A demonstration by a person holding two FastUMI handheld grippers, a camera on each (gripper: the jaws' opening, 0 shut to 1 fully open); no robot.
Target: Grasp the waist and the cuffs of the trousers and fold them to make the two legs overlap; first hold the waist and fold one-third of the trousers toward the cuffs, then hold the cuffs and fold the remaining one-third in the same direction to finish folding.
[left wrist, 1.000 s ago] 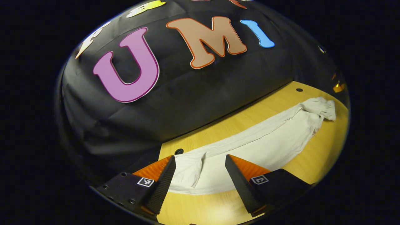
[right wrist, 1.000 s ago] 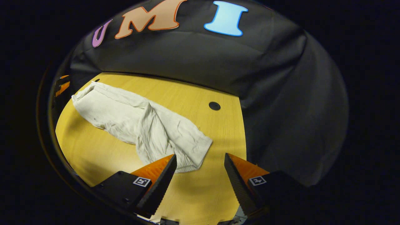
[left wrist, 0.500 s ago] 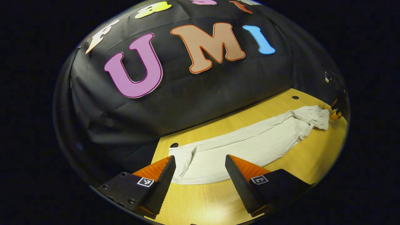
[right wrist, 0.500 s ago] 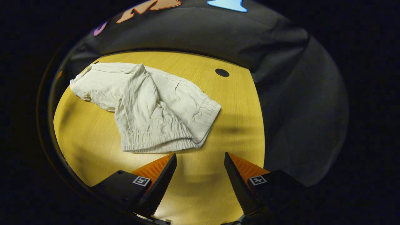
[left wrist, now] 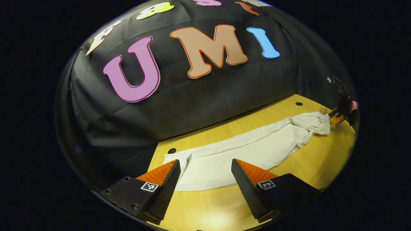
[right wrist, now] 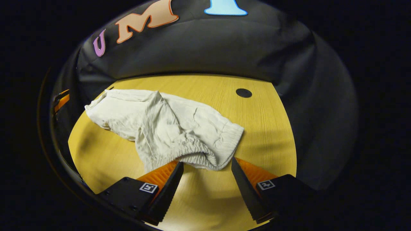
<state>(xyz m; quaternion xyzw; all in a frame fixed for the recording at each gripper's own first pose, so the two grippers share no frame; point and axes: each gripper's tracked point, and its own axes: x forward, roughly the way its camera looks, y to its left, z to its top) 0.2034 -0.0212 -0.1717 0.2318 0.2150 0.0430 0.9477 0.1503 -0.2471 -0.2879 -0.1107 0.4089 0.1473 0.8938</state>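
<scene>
White trousers [right wrist: 167, 128] lay lengthwise across frame centre, legs overlapped, thirds unfolded; left gripper [left wrist: 205, 178] and right gripper [right wrist: 207, 179] gaped, empty.

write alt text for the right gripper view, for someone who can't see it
The right claw hangs open just short of the elastic waist of pale crumpled trousers, which stretch away leftward across a yellow wooden table backed by black cloth.
</scene>
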